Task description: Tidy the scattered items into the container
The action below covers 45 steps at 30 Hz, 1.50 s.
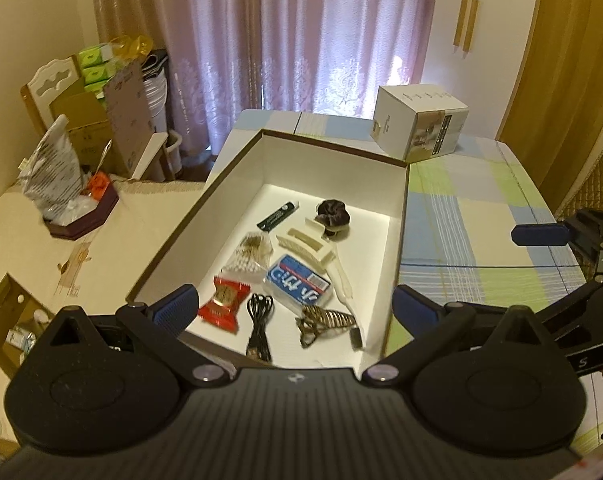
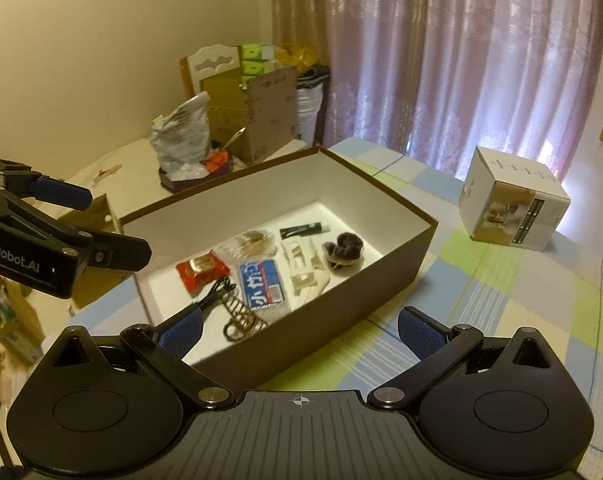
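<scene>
Brown cardboard box [image 1: 205, 196] with a white inside sits in the middle of the checked surface [image 1: 461, 216], and as far as I can tell everything scattered is already in it. It's the biggest thing here: stiff walls, probably light even loaded, so if it needs shifting I'd pinch a long wall near a corner, not the floppy middle.

Inside, largest to smallest:
- blue tissue pack [image 1: 297, 282], near the centre, soft and crinkly, easy to grab across the short side
- cream hair clips [image 1: 307, 246] at about 12 o'clock from the pack, hard plastic, slippery, maybe brittle
- cotton swab bag [image 1: 249, 256] at its 10 o'clock, feather-light, film will slide
- brown scrunchie [image 1: 333, 216] toward 1 o'clock, squishy, grab anywhere
- striped claw clip [image 1: 321, 322] at 5 o'clock, rigid, take it by the spine
- red snack packet [image 1: 223, 308] at 8 o'clock, crushable, hold an end seal
- black cable [image 1: 259, 326] at 7 o'clock, limp, pinch the bundle
- dark tube [image 1: 277, 216] at 11 o'clock, small and could roll

Left gripper [image 1: 293, 304] hovers over the near end of the box, jaws wide apart, holding nothing. Right gripper [image 2: 299, 330] hangs at the box's near wall, jaws also spread and empty. White carton [image 2: 513, 208] stands well apart, at 2 o'clock from the box.
</scene>
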Tool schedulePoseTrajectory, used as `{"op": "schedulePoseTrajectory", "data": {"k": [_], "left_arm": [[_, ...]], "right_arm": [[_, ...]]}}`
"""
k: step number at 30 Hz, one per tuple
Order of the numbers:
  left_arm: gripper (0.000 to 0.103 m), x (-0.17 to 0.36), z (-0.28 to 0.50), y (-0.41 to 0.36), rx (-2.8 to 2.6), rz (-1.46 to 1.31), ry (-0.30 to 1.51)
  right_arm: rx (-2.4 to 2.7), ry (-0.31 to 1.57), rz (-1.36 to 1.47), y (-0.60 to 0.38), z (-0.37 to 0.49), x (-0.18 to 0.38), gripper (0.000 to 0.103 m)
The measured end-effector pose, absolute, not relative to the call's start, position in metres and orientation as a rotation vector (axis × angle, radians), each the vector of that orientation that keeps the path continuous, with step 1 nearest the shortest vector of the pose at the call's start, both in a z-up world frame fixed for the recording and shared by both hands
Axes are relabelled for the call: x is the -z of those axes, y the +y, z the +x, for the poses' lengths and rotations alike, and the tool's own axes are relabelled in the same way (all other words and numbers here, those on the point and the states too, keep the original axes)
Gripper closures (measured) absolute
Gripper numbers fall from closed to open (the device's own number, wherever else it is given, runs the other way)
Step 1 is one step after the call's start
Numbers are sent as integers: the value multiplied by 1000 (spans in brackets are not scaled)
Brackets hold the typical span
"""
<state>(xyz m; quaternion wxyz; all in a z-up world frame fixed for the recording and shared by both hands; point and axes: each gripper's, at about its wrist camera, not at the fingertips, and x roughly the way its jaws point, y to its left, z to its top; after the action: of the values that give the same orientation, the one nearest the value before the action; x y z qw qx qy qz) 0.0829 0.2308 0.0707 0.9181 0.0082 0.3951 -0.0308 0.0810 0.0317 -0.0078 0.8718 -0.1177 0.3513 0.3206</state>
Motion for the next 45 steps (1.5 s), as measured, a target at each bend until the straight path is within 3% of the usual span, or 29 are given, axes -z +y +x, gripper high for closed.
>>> {"op": "schedulePoseTrajectory", "data": {"k": [45], "left_arm": [[1,-48,0,143,-174,-6,871]], "right_arm": [[-799,756,-269,-55,44,26,2]]}}
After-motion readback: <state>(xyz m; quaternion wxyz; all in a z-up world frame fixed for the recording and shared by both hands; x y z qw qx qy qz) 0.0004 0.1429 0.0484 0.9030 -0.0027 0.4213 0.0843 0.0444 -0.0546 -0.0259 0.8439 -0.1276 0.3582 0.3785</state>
